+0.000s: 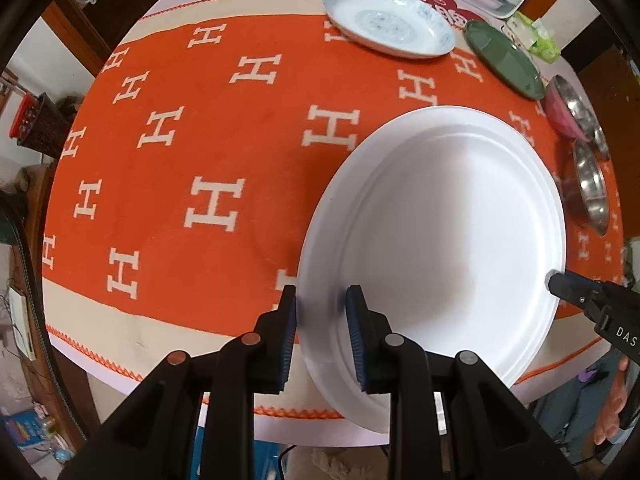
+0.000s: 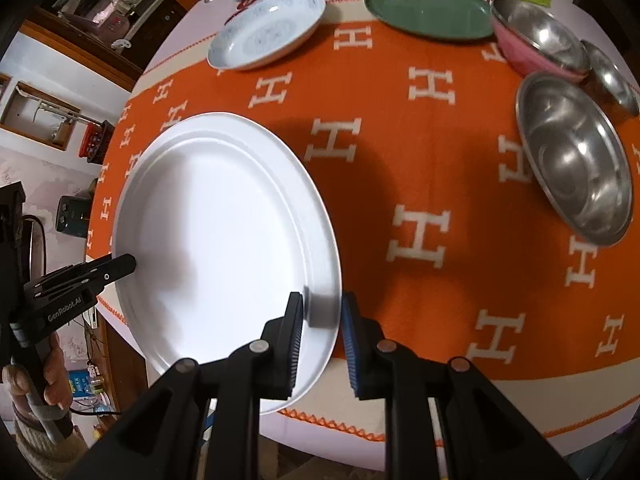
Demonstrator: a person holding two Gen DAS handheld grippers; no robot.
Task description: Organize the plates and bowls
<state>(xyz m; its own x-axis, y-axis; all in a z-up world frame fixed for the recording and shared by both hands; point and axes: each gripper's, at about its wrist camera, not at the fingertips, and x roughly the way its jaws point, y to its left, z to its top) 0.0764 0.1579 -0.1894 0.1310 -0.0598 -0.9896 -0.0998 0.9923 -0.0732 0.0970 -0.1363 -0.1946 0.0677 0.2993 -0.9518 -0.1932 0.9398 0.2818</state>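
The big round white plate [image 1: 440,240] is held over the near edge of the table, above the orange cloth with pale H shapes [image 1: 200,140]; the left gripper [image 1: 322,332] pinches its left rim and the right gripper [image 2: 322,340] pinches its right rim, both nearly closed on it. There is lots of bare cloth beside it, and a pale blue patterned dish [image 2: 264,36] and a flat green plate [image 2: 430,10] sit at the far side. Only the right view clearly shows the shiny metal bowl [image 2: 576,160], the pink bowl with a metal inside [image 2: 536,40], and a hand [image 2: 48,384] on the left gripper's handle.
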